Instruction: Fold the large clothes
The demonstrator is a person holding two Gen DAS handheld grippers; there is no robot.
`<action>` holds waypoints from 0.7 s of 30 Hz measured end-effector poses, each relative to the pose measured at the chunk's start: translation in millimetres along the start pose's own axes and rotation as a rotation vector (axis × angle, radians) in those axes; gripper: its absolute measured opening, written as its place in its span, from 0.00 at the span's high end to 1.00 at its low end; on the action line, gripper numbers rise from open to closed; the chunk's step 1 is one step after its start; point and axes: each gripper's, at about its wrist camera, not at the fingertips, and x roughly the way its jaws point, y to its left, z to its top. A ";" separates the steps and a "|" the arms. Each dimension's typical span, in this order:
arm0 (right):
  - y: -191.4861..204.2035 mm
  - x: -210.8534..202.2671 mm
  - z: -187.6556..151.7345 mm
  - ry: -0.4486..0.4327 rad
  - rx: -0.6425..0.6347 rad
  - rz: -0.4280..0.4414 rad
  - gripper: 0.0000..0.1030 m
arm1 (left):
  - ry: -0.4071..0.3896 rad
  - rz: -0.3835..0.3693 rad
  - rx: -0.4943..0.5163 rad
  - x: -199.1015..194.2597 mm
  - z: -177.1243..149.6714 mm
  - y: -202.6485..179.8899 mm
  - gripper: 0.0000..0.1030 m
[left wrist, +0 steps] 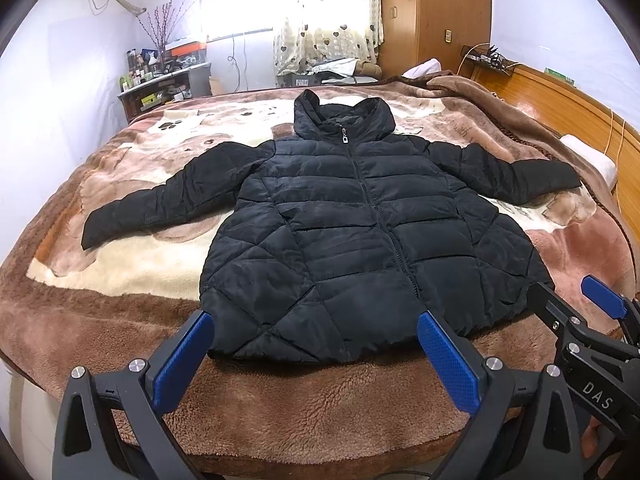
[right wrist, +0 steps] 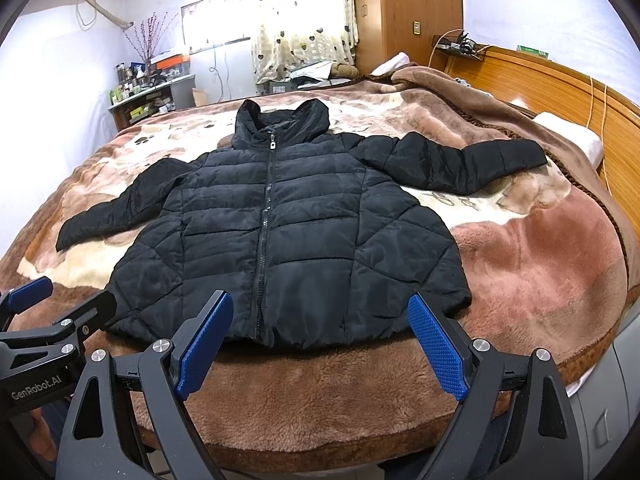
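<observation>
A black quilted hooded jacket (left wrist: 352,232) lies flat and zipped on the bed, front up, both sleeves spread out; it also shows in the right wrist view (right wrist: 288,232). My left gripper (left wrist: 316,340) is open and empty, hovering just short of the jacket's hem. My right gripper (right wrist: 320,320) is open and empty, also just short of the hem. The right gripper shows at the right edge of the left wrist view (left wrist: 580,308). The left gripper shows at the left edge of the right wrist view (right wrist: 52,300).
A brown and cream fleece blanket (left wrist: 280,400) covers the bed. A wooden headboard (left wrist: 568,108) runs along the right. A white pillow (left wrist: 592,160) lies near it. A cluttered desk (left wrist: 160,84) stands at the far left, a wardrobe (left wrist: 436,12) behind.
</observation>
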 end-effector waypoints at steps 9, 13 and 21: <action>-2.4 4.3 -1.1 0.009 0.000 -0.003 0.13 | 0.006 0.004 -0.003 3.7 0.1 1.4 0.00; -3.2 8.6 0.2 0.019 0.001 -0.010 0.13 | 0.014 -0.001 -0.001 8.9 1.8 1.0 0.00; 0.6 16.7 2.7 0.035 -0.002 -0.019 0.13 | 0.026 0.002 -0.015 21.9 5.8 6.8 0.00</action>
